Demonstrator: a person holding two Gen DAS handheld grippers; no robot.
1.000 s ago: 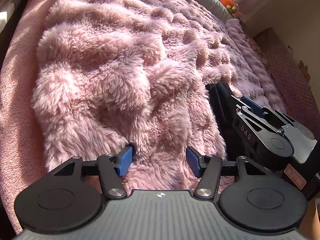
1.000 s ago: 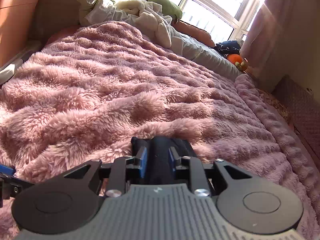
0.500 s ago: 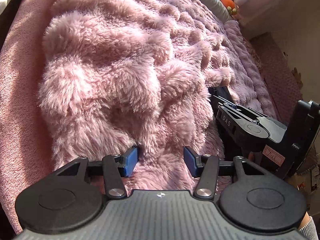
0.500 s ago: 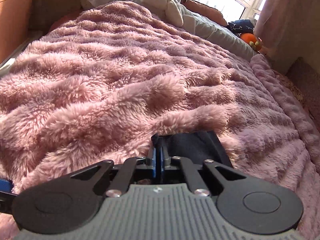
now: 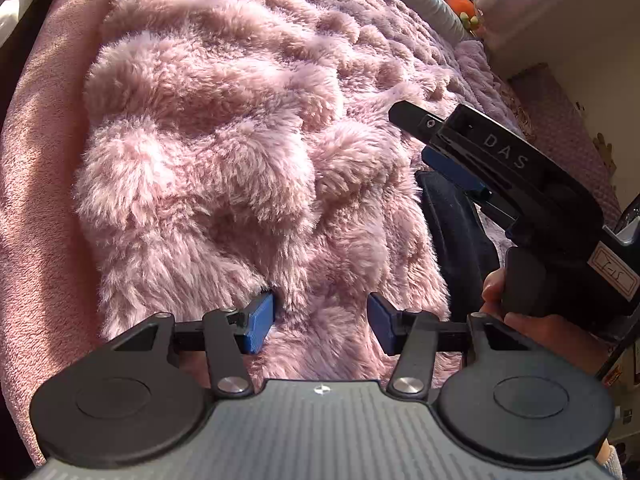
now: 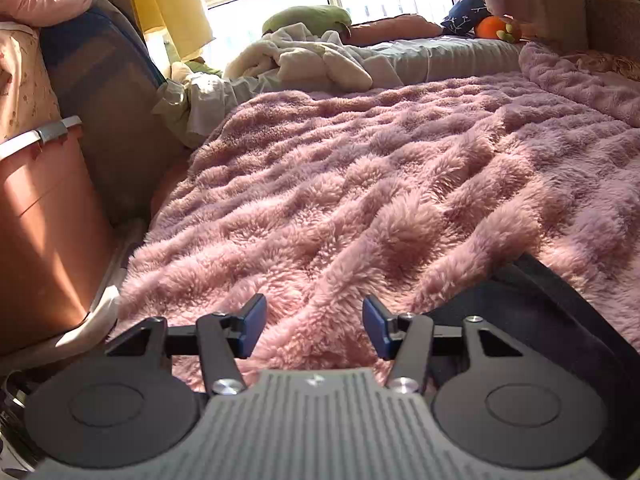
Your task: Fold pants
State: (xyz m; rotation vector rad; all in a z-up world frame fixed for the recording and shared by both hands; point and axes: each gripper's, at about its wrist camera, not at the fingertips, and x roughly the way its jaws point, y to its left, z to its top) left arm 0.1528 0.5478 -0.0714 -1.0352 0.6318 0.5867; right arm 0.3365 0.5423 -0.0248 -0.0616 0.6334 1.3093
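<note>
The dark navy pants (image 6: 532,304) lie on the fluffy pink blanket (image 6: 380,184), at the lower right of the right wrist view; they also show in the left wrist view (image 5: 452,216) as a dark strip under the right tool. My right gripper (image 6: 314,326) is open and empty, raised over the blanket left of the pants; it also shows in the left wrist view (image 5: 436,148). My left gripper (image 5: 320,320) is open and empty, low over the blanket, left of the pants.
The pink blanket (image 5: 208,132) covers the bed. An orange-brown bin (image 6: 40,232) stands by the bed's left side. Crumpled pale clothes (image 6: 304,60), pillows and an orange toy (image 6: 494,26) lie at the far end under the window.
My right gripper was shut on the pants; it has let go, opened, lifted and swung left. The pants now lie flat on the blanket. My left gripper has stayed open.
</note>
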